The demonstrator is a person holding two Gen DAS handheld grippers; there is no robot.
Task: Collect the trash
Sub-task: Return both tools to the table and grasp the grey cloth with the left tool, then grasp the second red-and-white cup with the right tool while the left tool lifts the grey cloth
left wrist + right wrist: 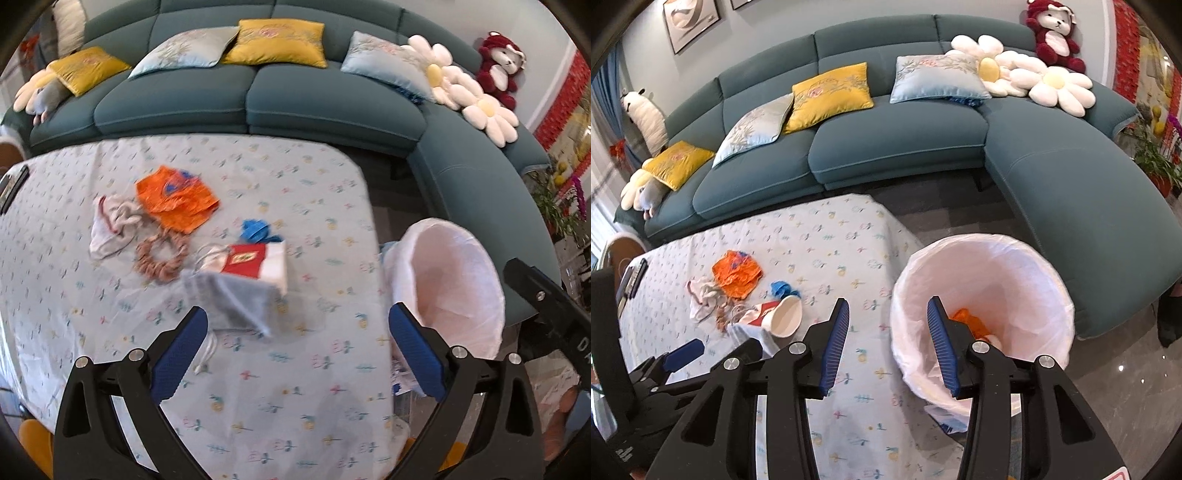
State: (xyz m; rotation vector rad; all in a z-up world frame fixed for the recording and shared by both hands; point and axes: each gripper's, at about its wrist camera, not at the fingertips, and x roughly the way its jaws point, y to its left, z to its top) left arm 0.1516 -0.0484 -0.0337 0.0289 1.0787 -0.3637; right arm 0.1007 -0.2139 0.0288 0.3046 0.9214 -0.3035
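Trash lies in a cluster on the cloth-covered table [266,387]: an orange wrapper [177,199], a crumpled white tissue [110,229], a blue scrap [256,230] and a tipped red-and-white paper cup [258,264] on a grey cloth [236,299]. My left gripper [299,328] hangs open above the table's near side, just short of the grey cloth, with nothing in it. My right gripper [889,301] is open and empty over the table's right edge. One of its fingers is above the rim of the white-lined bin [1015,273]. Orange trash [967,319] lies inside the bin.
A brown scrunchie [160,258] lies by the tissue. A dark remote [633,277] sits at the table's far left. A teal sofa [886,158] with cushions curves behind the table and the bin. The bin [454,273] stands on the floor against the table's right edge.
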